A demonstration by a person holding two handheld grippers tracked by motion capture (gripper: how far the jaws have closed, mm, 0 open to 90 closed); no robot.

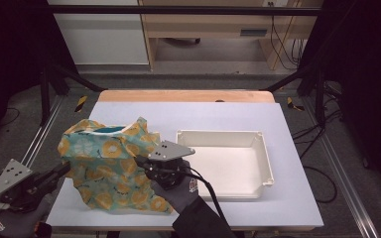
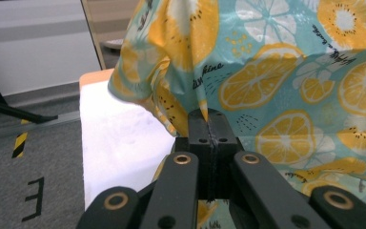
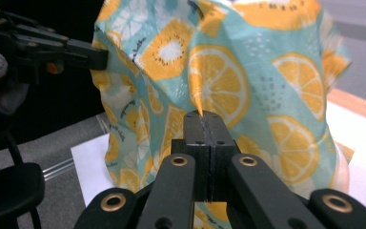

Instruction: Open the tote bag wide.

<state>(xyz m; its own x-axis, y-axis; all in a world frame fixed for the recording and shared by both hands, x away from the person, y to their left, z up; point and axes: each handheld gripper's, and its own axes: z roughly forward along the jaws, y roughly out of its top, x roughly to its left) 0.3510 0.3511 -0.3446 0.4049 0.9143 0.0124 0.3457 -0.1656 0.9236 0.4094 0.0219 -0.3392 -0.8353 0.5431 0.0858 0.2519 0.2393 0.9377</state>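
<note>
The teal cloth printed with orange slices (image 1: pixel 110 166) stands bunched up on the left part of the white table (image 1: pixel 297 198), just beside the empty white plastic tray (image 1: pixel 265 163). A white-and-teal thing shows at the top of the cloth; what it is I cannot tell. The left gripper (image 2: pixel 208 119) has its jaws pressed together on a thin fold at the left edge of the cloth. The right gripper (image 3: pixel 201 117) also has its jaws together, pinching a fold on the side nearer the tray. I judge the step in hand is the grasping of the cloth at two places, and this step looks done. The next move probably calls for both hands to lift or pull together, keeping the pinches firm, so the thin folds do not slip out.
</note>
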